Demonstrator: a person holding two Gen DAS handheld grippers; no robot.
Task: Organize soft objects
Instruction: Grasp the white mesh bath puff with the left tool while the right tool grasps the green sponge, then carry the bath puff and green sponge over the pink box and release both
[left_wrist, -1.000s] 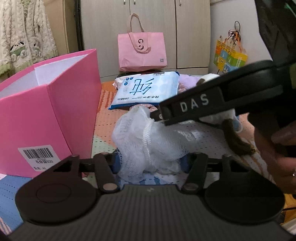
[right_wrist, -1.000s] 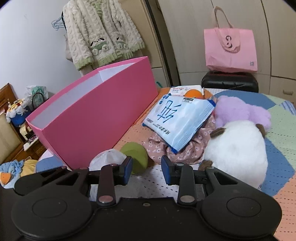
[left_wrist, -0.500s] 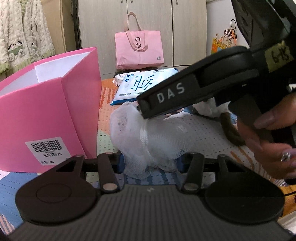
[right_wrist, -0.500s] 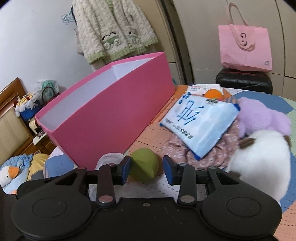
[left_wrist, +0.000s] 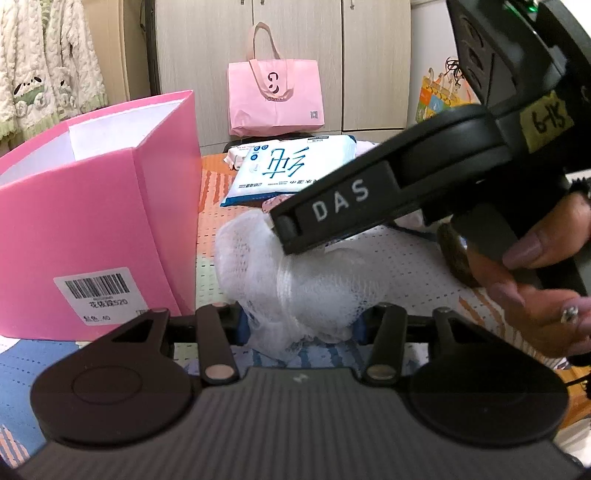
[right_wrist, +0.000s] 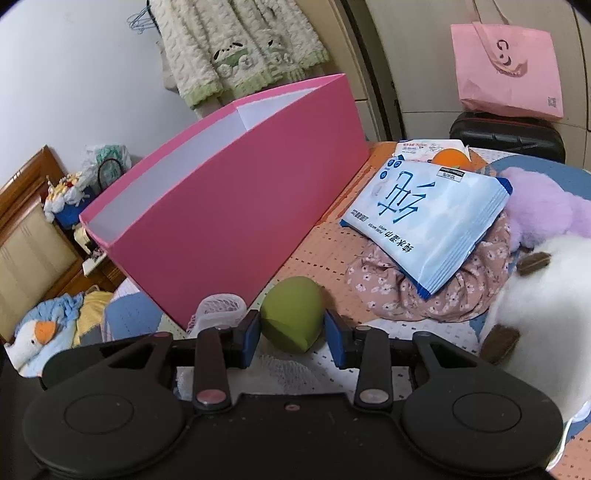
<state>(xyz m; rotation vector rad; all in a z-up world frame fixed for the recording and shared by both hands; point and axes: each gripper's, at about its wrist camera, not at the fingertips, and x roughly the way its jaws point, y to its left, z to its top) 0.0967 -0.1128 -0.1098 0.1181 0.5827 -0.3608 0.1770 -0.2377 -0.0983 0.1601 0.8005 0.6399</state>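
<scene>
Mesh sponge (left_wrist: 295, 280) is pinched near the pink box (left_wrist: 96, 236) by the left gripper (left_wrist: 299, 325), ready for boxing; the green sponge (right_wrist: 291, 314) is squeezed by the right gripper (right_wrist: 291, 332), just right of that box

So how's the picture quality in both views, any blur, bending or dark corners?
Left wrist view: sharp on the mesh puff; the right gripper's body looms large, the cabinet bows. Right wrist view: evenly lit, the pink box bows, dark vignette at the corners.
</scene>
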